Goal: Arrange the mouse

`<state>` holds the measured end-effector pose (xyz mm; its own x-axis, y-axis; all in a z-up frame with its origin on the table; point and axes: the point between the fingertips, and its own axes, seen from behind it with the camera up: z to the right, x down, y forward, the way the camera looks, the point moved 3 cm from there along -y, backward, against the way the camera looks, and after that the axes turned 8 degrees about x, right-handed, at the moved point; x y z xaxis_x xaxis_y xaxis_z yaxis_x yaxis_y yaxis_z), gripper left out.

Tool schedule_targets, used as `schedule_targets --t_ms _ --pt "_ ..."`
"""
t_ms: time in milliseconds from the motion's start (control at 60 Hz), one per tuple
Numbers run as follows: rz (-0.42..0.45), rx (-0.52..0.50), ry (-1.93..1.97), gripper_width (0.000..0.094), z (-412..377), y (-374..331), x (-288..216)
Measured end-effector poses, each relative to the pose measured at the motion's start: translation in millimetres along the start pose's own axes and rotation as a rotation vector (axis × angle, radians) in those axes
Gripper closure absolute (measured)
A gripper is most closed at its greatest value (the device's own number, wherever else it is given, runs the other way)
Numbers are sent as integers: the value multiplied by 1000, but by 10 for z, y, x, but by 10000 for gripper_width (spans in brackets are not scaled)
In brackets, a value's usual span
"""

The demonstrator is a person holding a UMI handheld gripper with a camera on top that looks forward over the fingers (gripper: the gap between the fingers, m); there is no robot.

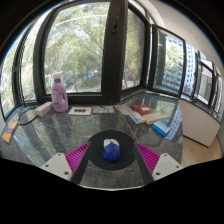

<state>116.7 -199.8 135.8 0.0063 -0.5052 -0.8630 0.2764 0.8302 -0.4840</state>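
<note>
Resting between wide-open jaws, rounded blue mouse [112, 151] on dark circular pad [111, 143], ungripped

no readable text, labels, brands or numbers anywhere

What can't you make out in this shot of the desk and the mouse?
- Mouse, gripper view: sits on a dark round pad between the fingers of the tongs; too small to tell its buttons, or whether the pads touch it.
- Books beyond the mouse: titles too small to read.
- Pink bottle by the window: label unreadable.
- Small items beside the desk's far edge: too distorted to identify.
</note>
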Motion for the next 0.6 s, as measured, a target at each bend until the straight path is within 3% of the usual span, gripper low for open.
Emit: schedule_targets --t_ms 283,600 --pt "31 20 -14 83 30 -1069 221" --pt "56 17 -14 84 18 -1450 278"
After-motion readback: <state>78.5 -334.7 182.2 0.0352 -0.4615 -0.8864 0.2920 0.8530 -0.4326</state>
